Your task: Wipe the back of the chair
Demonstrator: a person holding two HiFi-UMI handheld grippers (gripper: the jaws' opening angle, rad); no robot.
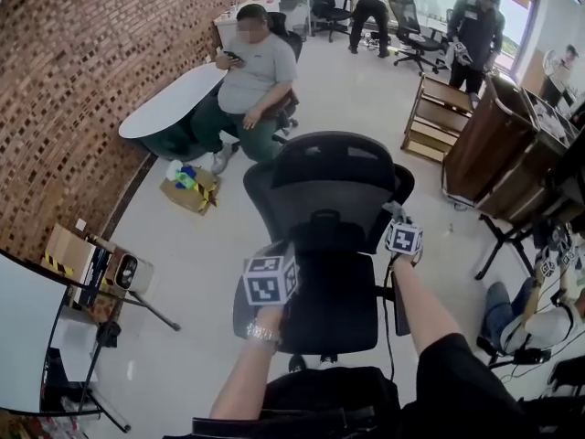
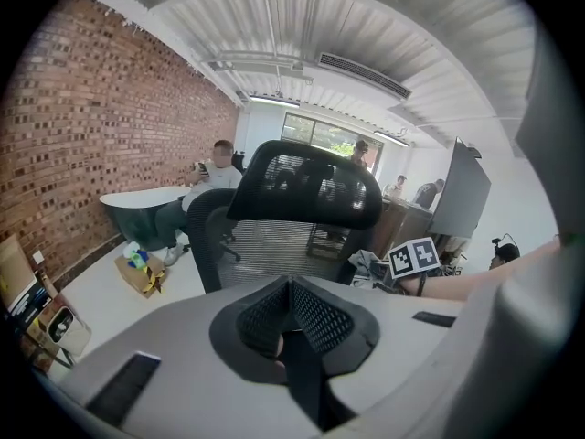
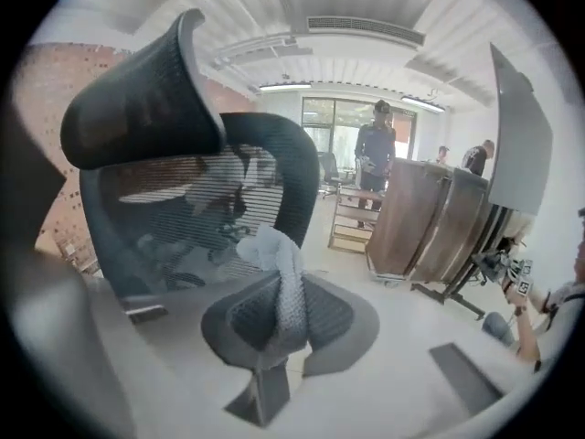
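The black office chair (image 1: pixel 329 273) stands mid-floor with its back toward the person, the mesh back (image 1: pixel 334 195) sitting under a curved headrest (image 1: pixel 331 158). My read is that the mesh will give under pressure and the chair will likely swivel or roll when pushed. Strokes should therefore be light, and the stiff frame (image 1: pixel 256 186) at the back's edge is the place to brace it. The cloth (image 3: pixel 274 263) looks soft, limp and light. It is pinched at a bunched fold, with a twisted end poking up toward 12 o'clock.

The right gripper (image 3: pixel 279 291) has its fingers clamped on that cloth. In the head view it sits at about 4 o'clock of the mesh back, close beside the frame; whether the cloth touches the chair I cannot tell. The left gripper (image 2: pixel 291 289) sits at 7 o'clock of the back, fingers pressed together with nothing between them and the headrest at its 12 o'clock.
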